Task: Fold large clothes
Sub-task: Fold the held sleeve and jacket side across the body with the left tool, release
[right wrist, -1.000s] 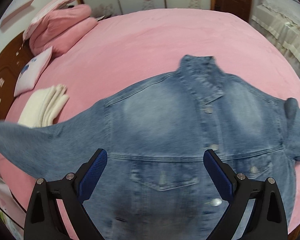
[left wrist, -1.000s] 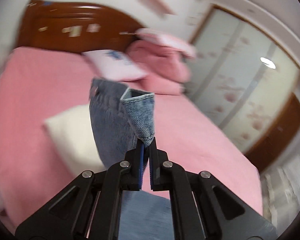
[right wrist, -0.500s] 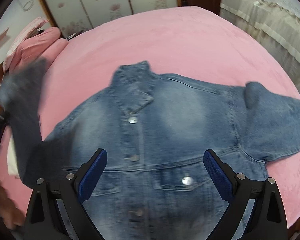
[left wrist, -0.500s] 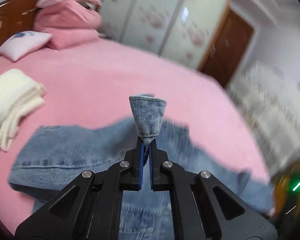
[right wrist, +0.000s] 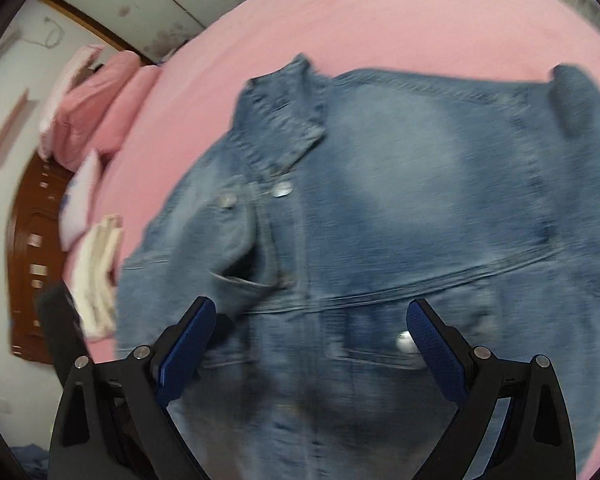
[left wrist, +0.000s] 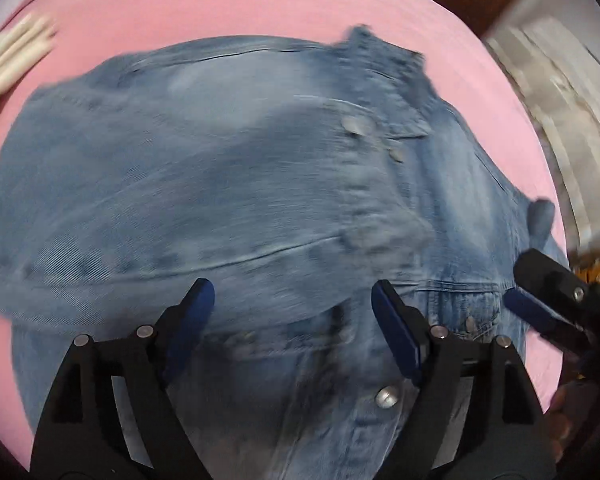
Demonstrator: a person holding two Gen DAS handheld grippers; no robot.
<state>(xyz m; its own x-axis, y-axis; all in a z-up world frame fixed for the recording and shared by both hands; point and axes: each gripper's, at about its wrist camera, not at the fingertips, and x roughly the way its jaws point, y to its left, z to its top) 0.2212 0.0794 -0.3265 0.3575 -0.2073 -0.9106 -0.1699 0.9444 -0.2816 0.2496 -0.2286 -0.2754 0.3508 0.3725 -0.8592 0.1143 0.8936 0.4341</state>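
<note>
A bedroom with a pink bed [right wrist: 420, 20] fills both views. My denim jacket [right wrist: 400, 208] lies spread across it, front up, collar [right wrist: 280, 120] toward the top of the frame, one sleeve folded over the chest at the left of the right view. My left tool [left wrist: 292, 308] hangs over the jacket's middle, its jaws opening with nothing between them. My right tool [right wrist: 312, 332] stands wide apart above the pockets, gripping nothing. A stack of white towels [right wrist: 96, 272] sits at the left edge, pink pillows [right wrist: 92, 112] at upper left.
</note>
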